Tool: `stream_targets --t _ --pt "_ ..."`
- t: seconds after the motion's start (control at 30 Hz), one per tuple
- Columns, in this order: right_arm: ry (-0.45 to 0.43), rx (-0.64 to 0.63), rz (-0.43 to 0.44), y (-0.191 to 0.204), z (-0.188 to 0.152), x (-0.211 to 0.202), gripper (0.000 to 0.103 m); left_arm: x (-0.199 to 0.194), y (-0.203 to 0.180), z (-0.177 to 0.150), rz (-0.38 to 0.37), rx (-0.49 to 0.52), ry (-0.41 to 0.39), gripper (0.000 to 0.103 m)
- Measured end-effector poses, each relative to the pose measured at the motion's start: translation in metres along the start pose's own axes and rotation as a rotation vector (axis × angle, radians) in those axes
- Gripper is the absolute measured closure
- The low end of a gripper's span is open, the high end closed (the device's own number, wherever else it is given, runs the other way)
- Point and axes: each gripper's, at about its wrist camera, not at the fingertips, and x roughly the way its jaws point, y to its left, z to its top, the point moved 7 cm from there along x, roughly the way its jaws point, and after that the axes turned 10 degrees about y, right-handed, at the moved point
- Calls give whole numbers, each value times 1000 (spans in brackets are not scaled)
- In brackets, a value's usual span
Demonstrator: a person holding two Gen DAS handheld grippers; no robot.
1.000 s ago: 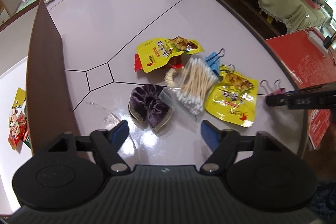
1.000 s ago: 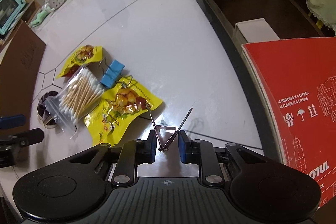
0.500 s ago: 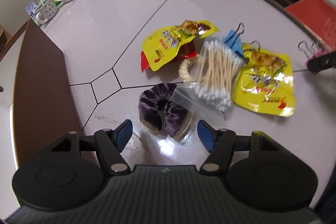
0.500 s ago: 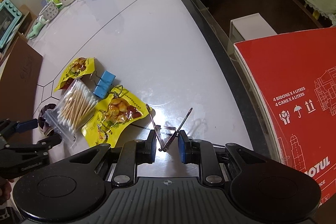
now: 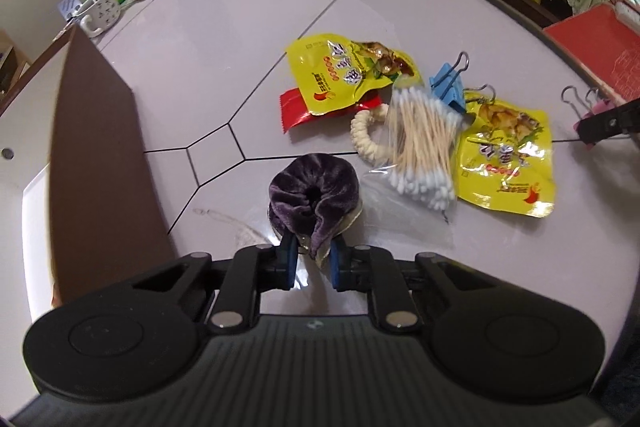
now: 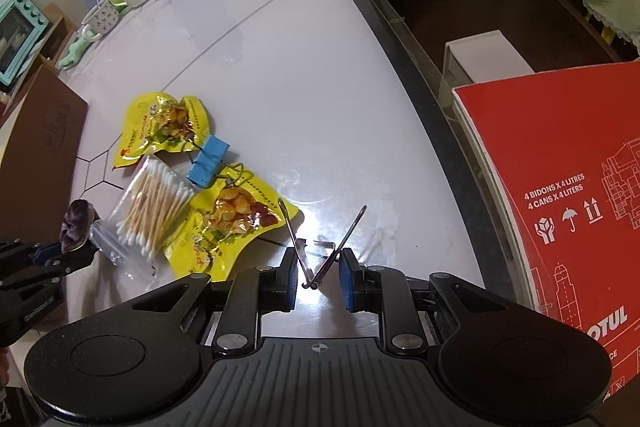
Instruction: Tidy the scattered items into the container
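Left wrist view: left tongs (image 5: 313, 259) clamp the purple scrunchie (image 5: 314, 191) on the tabletop (image 5: 224, 39); right tongs (image 6: 319, 277) pinch the pink binder clip (image 5: 588, 107) near its right edge.

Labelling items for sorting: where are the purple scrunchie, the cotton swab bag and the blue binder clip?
purple scrunchie (image 5: 314, 187), left wrist view, velvet top fold.
cotton swab bag (image 5: 420, 143), left wrist view, middle of the sticks.
blue binder clip (image 6: 209, 161), right wrist view, blue body.
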Motion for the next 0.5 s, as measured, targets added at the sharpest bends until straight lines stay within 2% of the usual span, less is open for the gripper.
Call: stream_targets --t 0.27,0.5 --pt "-70 -45 34 18 2 -24 83 -48 7 -3 -12 -59 -79 91" --pt "-142 -124 85 50 3 -50 83 -93 22 -4 -10 -129 -172 91"
